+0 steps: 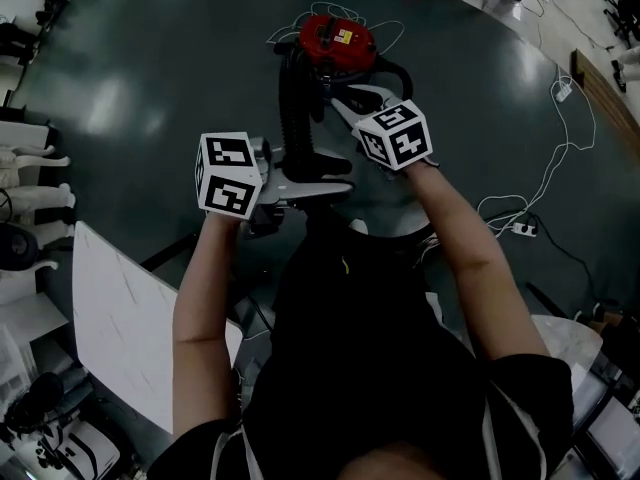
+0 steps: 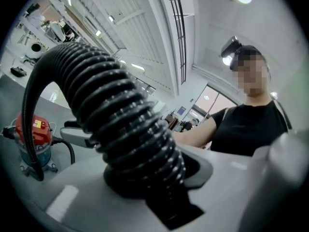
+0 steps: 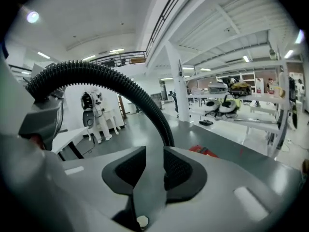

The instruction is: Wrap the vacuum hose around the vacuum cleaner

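The red vacuum cleaner [image 1: 335, 40] stands on the dark floor ahead of me, and it also shows low at the left in the left gripper view [image 2: 34, 139]. Its black ribbed hose [image 1: 293, 98] arches up from it and comes down into my left gripper [image 1: 300, 173]. In the left gripper view the hose [image 2: 120, 120] fills the gap between the jaws, and the left gripper [image 2: 145, 178] is shut on it. My right gripper [image 1: 350, 103] hovers just right of the hose, near the vacuum. Its jaws [image 3: 149, 166] stand slightly apart with nothing between them, and the hose [image 3: 120, 86] arcs beyond them.
A white table [image 1: 120, 318] stands at my lower left. White cables and a power strip [image 1: 520, 226] lie on the floor at the right. In the right gripper view a white humanoid figure [image 3: 99, 115] stands far left and shelves [image 3: 227, 105] run along the right.
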A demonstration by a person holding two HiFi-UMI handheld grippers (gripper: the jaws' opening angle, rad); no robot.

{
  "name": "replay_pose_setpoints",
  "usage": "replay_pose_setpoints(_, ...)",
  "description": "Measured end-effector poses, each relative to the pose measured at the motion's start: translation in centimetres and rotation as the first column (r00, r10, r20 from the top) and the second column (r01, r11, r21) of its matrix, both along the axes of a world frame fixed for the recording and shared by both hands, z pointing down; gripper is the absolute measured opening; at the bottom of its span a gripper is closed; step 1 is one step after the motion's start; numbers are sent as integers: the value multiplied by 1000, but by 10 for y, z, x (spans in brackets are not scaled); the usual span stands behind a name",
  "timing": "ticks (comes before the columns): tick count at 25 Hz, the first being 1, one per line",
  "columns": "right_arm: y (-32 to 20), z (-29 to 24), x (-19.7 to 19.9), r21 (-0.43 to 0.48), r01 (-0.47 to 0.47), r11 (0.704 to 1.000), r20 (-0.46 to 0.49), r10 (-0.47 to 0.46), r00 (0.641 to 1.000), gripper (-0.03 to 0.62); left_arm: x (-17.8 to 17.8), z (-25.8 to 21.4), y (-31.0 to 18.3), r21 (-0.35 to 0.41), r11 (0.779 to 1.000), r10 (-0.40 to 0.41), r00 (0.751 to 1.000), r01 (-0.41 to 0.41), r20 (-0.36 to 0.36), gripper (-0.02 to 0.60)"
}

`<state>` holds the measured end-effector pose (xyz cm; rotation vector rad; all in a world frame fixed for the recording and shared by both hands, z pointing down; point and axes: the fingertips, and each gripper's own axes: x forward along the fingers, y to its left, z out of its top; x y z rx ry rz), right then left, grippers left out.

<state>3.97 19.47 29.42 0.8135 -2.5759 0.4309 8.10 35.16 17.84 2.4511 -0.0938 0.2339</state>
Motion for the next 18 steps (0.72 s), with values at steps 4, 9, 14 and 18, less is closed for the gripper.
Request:
replay_pose_setpoints(4,-21,-16,-22,88,99,991,-39,-96,995,212,-7,-4,-2,3,997,80,997,-80,10,149)
replay_pose_setpoints(9,-60,-23,-41,142,132,981,-88,-120,989,306,-14,-10,-18,2,991,133,991,-133,-12,149)
replay_pose_setpoints(14,-91,-22,-62,187,176,967,-121,-155,980,354,-18,-18,-26,-6,985,175,984,-175,-29,150)
replay_pose_setpoints(18,-122,-30,-65,280,177,944,-166,-134,977,247,-18,-25,-33,5,975,224,973,-224,-49,149)
